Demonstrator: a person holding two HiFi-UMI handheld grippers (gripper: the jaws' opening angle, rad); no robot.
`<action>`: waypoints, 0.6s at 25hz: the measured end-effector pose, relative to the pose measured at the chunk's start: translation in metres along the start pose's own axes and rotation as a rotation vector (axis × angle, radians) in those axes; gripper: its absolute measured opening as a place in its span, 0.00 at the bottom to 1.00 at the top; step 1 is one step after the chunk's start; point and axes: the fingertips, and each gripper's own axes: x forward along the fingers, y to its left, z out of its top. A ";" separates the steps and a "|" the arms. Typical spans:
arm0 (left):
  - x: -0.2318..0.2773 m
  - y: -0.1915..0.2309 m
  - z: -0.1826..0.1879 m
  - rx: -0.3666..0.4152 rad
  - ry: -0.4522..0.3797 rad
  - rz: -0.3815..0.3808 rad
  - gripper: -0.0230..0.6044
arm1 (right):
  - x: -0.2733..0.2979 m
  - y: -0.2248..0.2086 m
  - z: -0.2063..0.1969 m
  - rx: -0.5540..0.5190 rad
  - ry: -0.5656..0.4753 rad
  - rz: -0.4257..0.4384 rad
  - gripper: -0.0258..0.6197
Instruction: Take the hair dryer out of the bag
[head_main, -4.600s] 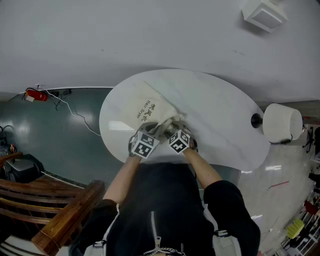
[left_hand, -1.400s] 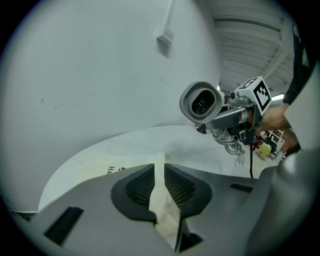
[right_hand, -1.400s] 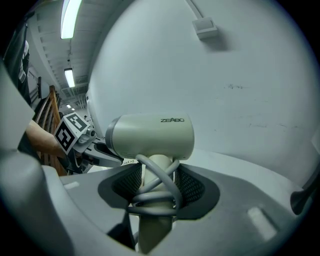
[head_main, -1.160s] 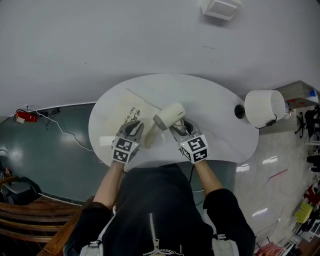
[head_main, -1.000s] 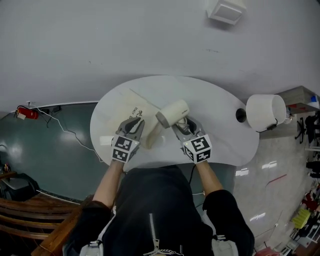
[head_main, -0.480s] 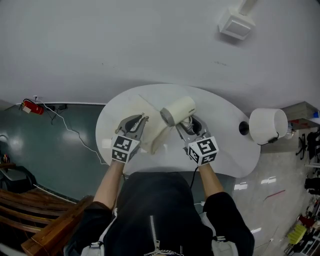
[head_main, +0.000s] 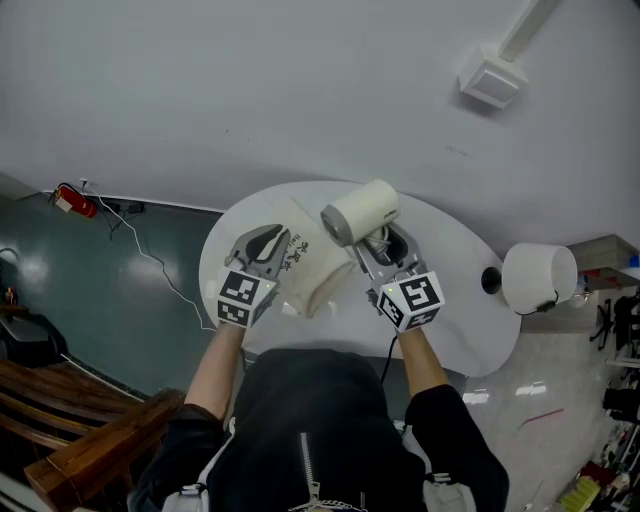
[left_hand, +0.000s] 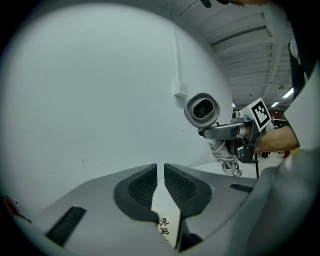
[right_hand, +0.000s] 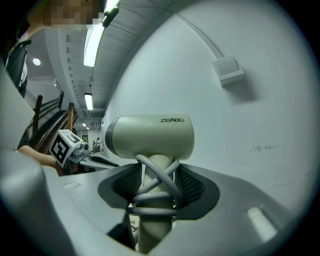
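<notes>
Cream hair dryer (right_hand: 150, 137), grey cord (right_hand: 152, 199) wound round.

Lower handle of hair dryer (right_hand: 150, 137) cut off; bag (head_main: 312, 272) print too small.

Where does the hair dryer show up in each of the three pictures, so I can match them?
Head view: hair dryer just above the picture's centre.
Left gripper view: right of centre, round end facing the camera.
Right gripper view: dead centre, large and close.
Shared landmark: the white wall box, visible in all three.
</notes>
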 end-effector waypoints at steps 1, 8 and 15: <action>-0.001 0.001 0.002 0.001 -0.004 0.005 0.11 | 0.002 0.001 0.004 0.000 -0.009 0.006 0.35; -0.005 0.007 0.009 -0.001 -0.022 0.015 0.11 | 0.010 0.006 0.017 -0.026 -0.026 0.022 0.35; -0.001 0.004 0.007 0.002 -0.017 0.007 0.11 | 0.009 0.004 0.017 -0.018 -0.028 0.016 0.35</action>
